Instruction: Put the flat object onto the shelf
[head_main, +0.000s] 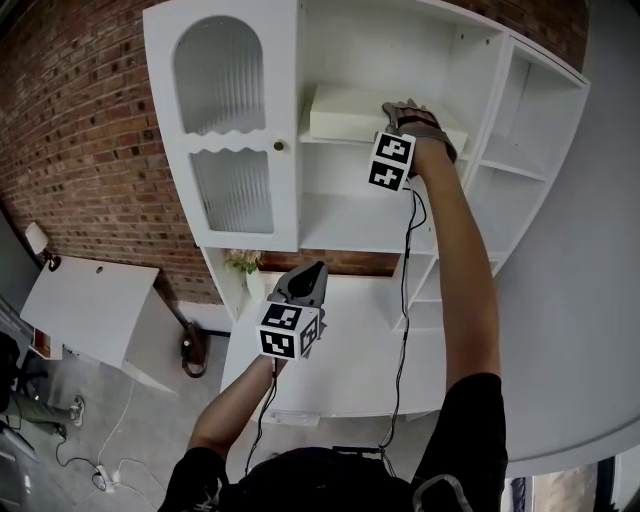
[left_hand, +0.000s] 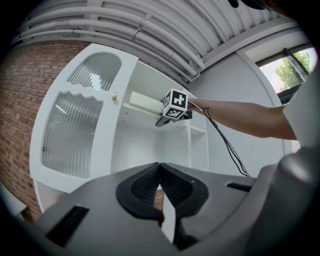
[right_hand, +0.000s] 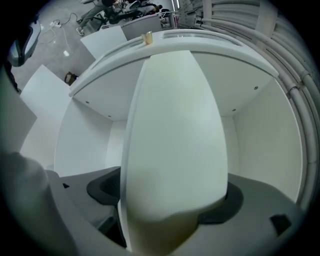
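The flat white object lies on the upper shelf of a white cabinet. My right gripper reaches up to the object's right end, arm stretched high. In the right gripper view the object fills the space between the jaws, which stand wide; a dark gap shows beside the left pad. My left gripper hangs lower, in front of the cabinet's counter, with its jaws shut and empty. The left gripper view shows the object on the shelf with the right gripper's marker cube at its end.
A ribbed-glass cabinet door stands shut to the left of the open shelves. Narrow side shelves lie to the right. A small plant sits on the white counter. A white table stands at the left by the brick wall.
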